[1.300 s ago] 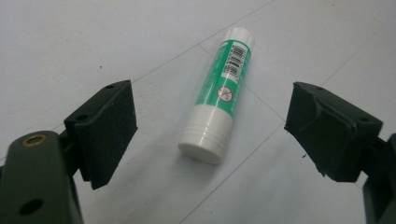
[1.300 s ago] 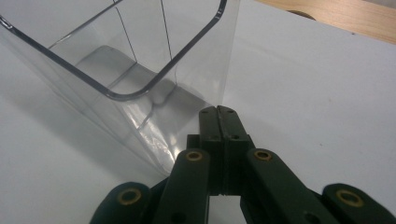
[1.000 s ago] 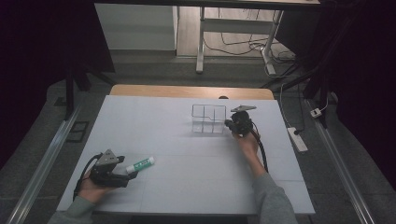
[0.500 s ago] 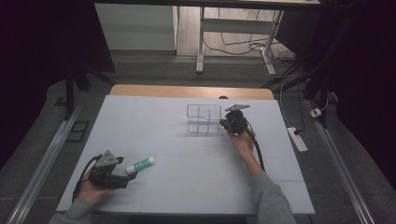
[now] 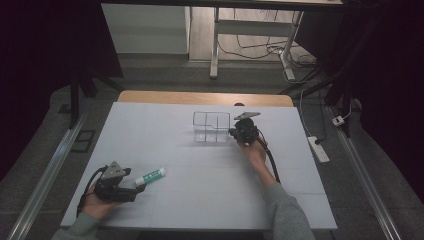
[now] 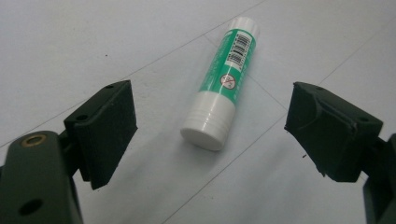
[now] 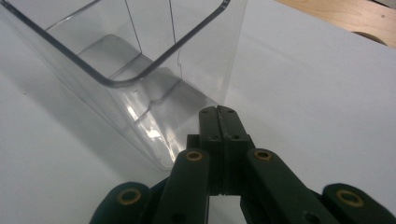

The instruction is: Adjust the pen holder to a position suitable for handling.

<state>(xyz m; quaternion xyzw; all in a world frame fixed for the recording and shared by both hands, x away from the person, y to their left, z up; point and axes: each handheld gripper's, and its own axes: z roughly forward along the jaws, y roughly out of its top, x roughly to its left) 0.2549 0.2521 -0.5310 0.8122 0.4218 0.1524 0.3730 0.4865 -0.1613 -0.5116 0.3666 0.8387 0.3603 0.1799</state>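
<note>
So my left gripper [image 6: 210,140] is sitting released, jaws spread wide with the green-and-white glue stick [image 6: 223,84] lying flat on the white table [image 5: 200,200] between and just ahead of them, cap end toward me, not touching either pad. In the high view the stick [image 5: 150,176] is near the front left, well apart from the clear organizer box [image 5: 212,127] farther back. My right gripper [image 7: 218,116] is clenched on nothing, its tips right against the box's lower corner.

Stuff I worry about: the stick is round and lies at an angle to the jaws, so if I close off-center it can roll or squirt out forward. The box looks light and slick, so those 2 shut tips nudging it could slide or tip it rather than steady it. Also the clear walls are hard to judge, so I could clip the rim coming in for the drop
</note>
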